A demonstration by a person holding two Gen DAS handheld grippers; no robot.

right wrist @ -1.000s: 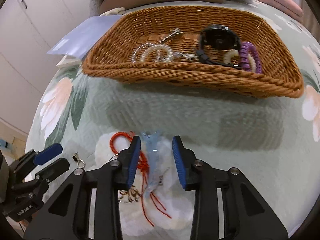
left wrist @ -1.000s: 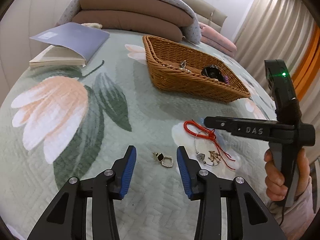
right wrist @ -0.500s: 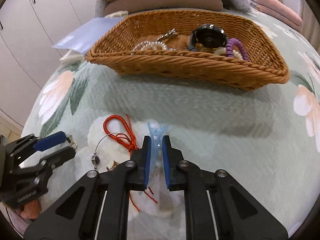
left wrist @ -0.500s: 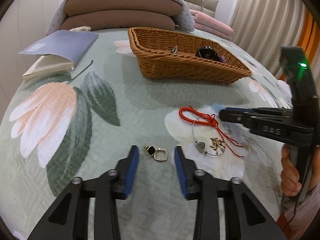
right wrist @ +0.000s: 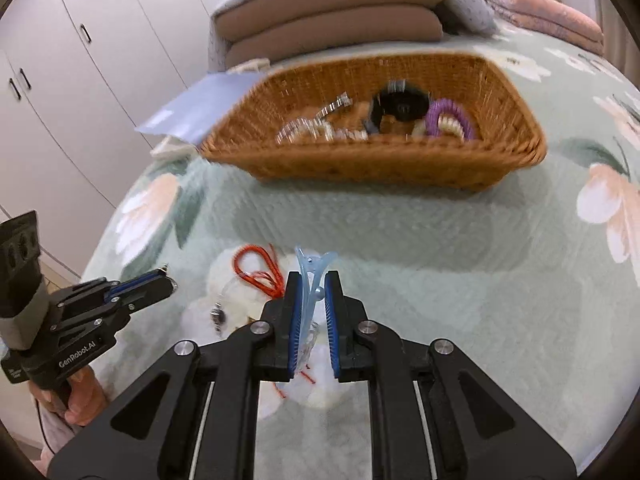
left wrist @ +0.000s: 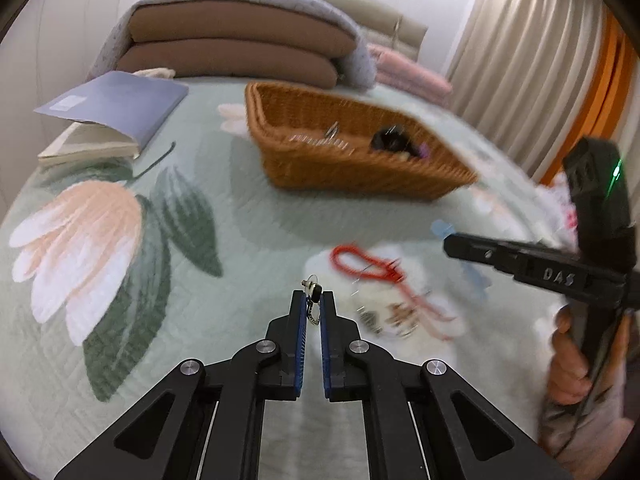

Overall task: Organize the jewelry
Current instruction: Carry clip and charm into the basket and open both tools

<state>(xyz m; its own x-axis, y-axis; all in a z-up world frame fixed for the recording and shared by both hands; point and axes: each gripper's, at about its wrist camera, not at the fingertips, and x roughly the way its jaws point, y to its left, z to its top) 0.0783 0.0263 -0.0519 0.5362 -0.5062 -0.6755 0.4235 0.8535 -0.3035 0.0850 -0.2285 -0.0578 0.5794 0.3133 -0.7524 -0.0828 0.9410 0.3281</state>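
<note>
My left gripper has its jaws closing tight on a small dark-stone earring, held just above the floral bedspread. The left gripper also shows at the left of the right wrist view. My right gripper is shut on a pale blue hair clip, whose tips stick out past the pads. A wicker basket lies further back, holding a dark watch, a purple hair tie and silvery pieces. A red cord and a wire bangle with charms lie on the spread between the grippers.
A blue folder on a book lies at the back left. Stacked brown cushions and a pink folded blanket sit behind the basket. White wardrobe doors stand left, curtains right. A hand holds the right gripper.
The left jaws closed on the earring and raised it off the spread. The right jaws closed on the blue clip and lifted it clear of the red cord, nearer the basket.
</note>
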